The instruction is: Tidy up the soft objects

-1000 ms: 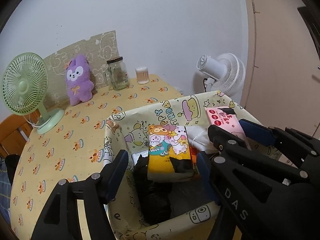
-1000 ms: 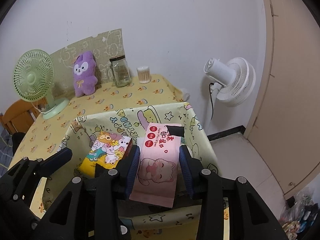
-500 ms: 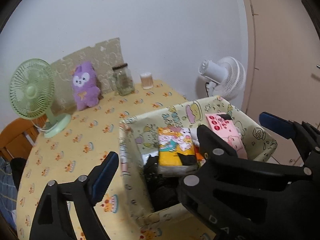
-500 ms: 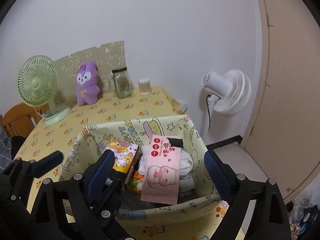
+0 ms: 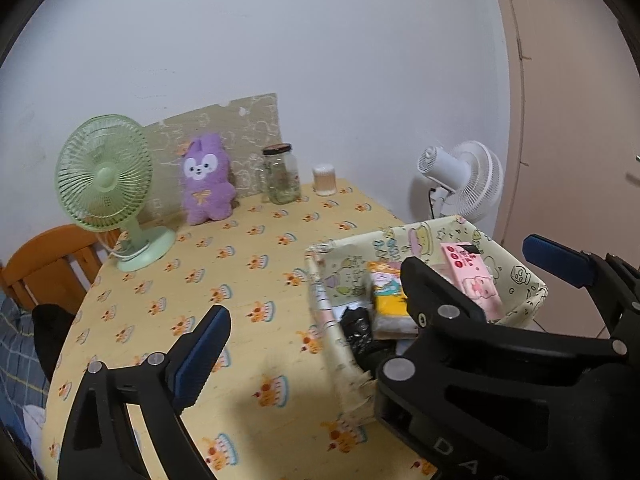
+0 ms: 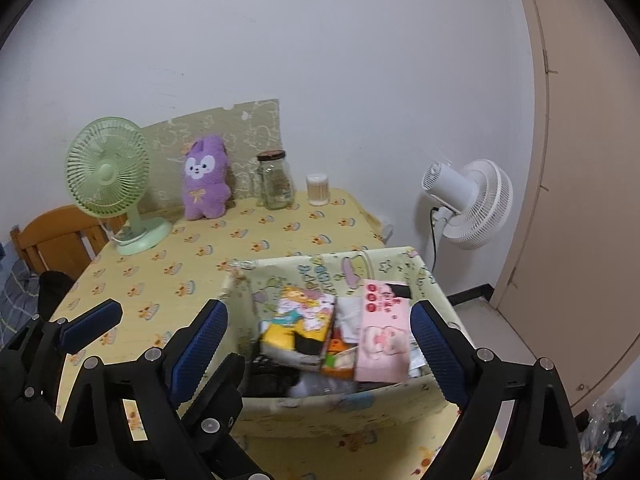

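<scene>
- While I hold both grippers above the table, my right gripper (image 6: pixel 316 340) gapes wide, empty.
- My left gripper (image 5: pixel 316 344) is likewise spread, gripping nothing.
- Pink tissue pack (image 6: pixel 382 338) and cartoon tissue pack (image 6: pixel 298 322) sit inside the fabric basket (image 6: pixel 320 404).

Both wrist views overlook basket (image 5: pixel 516 276), near

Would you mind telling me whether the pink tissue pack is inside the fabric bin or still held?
Inside. The pink tissue pack leans in the yellow cartoon-print fabric bin, and the right claw is open around it without touching.
</scene>
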A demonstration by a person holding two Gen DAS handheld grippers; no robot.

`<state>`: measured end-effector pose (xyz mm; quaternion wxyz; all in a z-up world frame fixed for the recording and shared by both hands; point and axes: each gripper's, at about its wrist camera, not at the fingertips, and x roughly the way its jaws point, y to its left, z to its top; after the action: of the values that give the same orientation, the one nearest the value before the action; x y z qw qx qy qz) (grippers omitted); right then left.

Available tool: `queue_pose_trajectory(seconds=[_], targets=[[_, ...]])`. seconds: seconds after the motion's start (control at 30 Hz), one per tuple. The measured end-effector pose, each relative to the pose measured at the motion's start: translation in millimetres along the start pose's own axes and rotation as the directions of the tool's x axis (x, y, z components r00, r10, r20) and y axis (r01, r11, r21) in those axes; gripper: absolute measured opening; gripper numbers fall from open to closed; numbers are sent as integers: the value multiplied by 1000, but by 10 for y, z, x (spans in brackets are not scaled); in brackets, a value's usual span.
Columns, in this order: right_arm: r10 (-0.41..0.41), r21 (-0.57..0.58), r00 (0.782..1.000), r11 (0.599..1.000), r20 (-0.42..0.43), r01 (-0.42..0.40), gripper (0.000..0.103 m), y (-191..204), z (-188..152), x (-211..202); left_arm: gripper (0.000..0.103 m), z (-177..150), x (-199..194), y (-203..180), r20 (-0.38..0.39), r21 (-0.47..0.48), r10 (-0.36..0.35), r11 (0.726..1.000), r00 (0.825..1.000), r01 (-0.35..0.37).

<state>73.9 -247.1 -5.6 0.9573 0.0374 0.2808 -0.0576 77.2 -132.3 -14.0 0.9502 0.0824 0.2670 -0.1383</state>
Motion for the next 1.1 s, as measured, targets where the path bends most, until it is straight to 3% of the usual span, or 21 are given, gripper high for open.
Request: queue_pose_trajectory(seconds=[0.67, 1.1], targets=[[123, -105, 988, 988, 93, -113, 95, 779, -5, -666, 103, -238, -814, 734, 99, -123, 148, 983, 984, -136], [171, -103, 977, 982, 124, -159, 95, 867, -22, -917, 103, -339, -1115, 919, 142, -189, 190, 969, 971, -162]])
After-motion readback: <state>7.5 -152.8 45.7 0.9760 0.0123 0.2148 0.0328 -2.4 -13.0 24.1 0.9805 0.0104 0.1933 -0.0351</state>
